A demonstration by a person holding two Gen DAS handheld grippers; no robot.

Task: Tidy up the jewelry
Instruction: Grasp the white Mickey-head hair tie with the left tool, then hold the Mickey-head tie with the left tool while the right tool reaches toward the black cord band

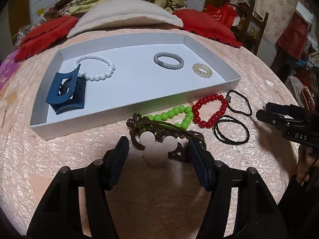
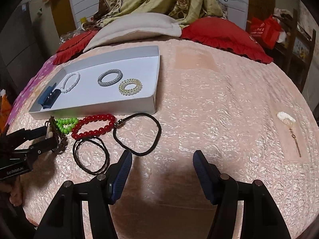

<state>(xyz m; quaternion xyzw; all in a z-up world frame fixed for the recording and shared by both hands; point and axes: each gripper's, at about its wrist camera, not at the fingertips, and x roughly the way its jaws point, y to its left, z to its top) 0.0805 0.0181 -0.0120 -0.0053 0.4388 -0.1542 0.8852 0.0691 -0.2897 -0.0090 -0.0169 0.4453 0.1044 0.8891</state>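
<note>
Between the pads of the left tongs (image 1: 158,153) a brown corded hair tie with a white mouse-shaped charm (image 1: 157,146) is straddled; the jaws stand partly apart, the right pad seems to touch the cords, and a firm grip cannot be confirmed. Just beyond it, the green bead bracelet (image 1: 175,117) is overlapped by the brown cords, so it could be dragged along if the tie is lifted. Beyond both, the white tray (image 1: 219,87) already holds a blue claw clip (image 1: 65,91) and three rings of beads. The right tongs (image 2: 161,166) are held open and empty over bare cloth, with two dark elastics (image 2: 137,133) just ahead-left. A loose pinch on the cords alone could let the charm slip out.
</note>
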